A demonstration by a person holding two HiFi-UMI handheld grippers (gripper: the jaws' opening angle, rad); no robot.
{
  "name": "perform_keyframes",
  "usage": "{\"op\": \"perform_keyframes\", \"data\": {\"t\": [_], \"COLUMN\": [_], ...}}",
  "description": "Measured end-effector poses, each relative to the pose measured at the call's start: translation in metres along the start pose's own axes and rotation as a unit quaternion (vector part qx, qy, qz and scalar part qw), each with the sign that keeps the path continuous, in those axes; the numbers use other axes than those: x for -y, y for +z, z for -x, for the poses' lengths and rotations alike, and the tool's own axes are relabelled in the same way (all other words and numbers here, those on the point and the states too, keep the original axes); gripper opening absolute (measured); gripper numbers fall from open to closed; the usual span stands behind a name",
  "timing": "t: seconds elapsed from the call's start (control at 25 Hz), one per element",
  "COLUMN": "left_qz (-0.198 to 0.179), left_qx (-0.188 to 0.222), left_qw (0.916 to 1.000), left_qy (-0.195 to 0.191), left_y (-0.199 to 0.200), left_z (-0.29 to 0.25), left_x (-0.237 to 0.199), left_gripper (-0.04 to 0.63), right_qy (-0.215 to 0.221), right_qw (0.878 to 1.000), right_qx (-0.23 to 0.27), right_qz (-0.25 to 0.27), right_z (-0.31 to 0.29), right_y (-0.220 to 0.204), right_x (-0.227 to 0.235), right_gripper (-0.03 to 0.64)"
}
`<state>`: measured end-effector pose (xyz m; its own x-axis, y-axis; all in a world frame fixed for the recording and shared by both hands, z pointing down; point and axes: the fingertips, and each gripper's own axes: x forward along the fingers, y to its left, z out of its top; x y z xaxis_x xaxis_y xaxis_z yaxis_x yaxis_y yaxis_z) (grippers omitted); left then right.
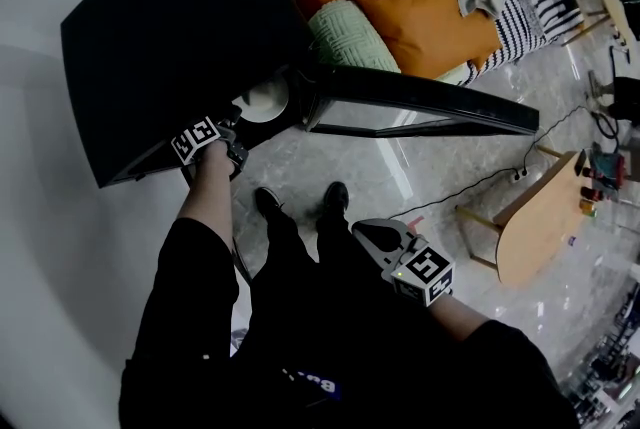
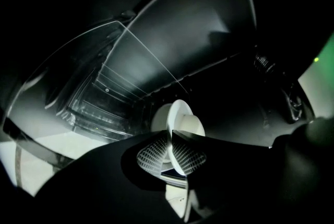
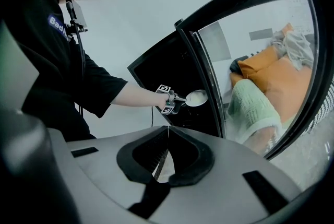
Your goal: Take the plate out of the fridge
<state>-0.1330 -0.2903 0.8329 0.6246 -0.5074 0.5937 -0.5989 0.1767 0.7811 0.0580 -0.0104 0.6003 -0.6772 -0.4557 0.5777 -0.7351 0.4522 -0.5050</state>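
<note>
- One white plate [image 1: 265, 100], one black fridge [image 1: 170, 27] with its one glass door [image 1: 420, 102] swung open, two grippers
- the left gripper [image 2: 170, 137]: jaws nearly together, clamped on the plate's rim, one pad on each face; the plate is at the fridge's open front
- the right gripper [image 3: 168, 129]: jaws pressed together, tips meeting, nothing between them, low beside the person's legs [image 1: 300, 247], well apart from the fridge

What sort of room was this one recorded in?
Probably a living room: a small black fridge with its glass door open stands beside a heap of orange cushions, and a low wooden side table sits on the glossy stone-look floor.
</note>
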Motion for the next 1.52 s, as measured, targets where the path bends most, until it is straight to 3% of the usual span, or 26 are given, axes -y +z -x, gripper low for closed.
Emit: {"op": "perform_keyframes", "data": {"t": [0.28, 0.6, 0.68, 0.96, 1.24, 1.52], "left_qz": [0.035, 0.022, 0.033, 0.083, 0.104, 0.115], "left_qx": [0.004, 0.008, 0.013, 0.052, 0.057, 0.097], "left_qw": [0.9991, 0.9992, 0.9984, 0.9934, 0.9894, 0.9798], "left_qy": [-0.024, -0.034, -0.044, -0.061, -0.083, -0.132], "left_y": [-0.009, -0.023, -0.027, -0.028, -0.024, -0.024], "left_z": [0.003, 0.007, 0.005, 0.004, 0.004, 0.011], "left_x": [0.001, 0.007, 0.012, 0.011, 0.011, 0.021], "left_gripper": [0.034, 0.037, 0.037, 0.037, 0.017, 0.014], "right_qy": [0.006, 0.015, 0.017, 0.016, 0.015, 0.014], "right_qw": [1.0, 1.0, 1.0, 1.0, 1.0, 1.0], "right_qx": [-0.001, -0.002, -0.003, -0.004, -0.011, -0.011], "right_qz": [0.009, 0.016, 0.017, 0.014, 0.012, 0.019], "right_z": [-0.002, -0.003, -0.003, -0.002, -0.001, 0.0], "right_y": [0.004, 0.009, 0.009, 0.007, 0.004, 0.009], "right_x": [-0.004, -0.008, -0.008, -0.005, -0.002, -0.001], "right_gripper": [0.009, 0.009, 0.009, 0.009, 0.009, 0.009]}}
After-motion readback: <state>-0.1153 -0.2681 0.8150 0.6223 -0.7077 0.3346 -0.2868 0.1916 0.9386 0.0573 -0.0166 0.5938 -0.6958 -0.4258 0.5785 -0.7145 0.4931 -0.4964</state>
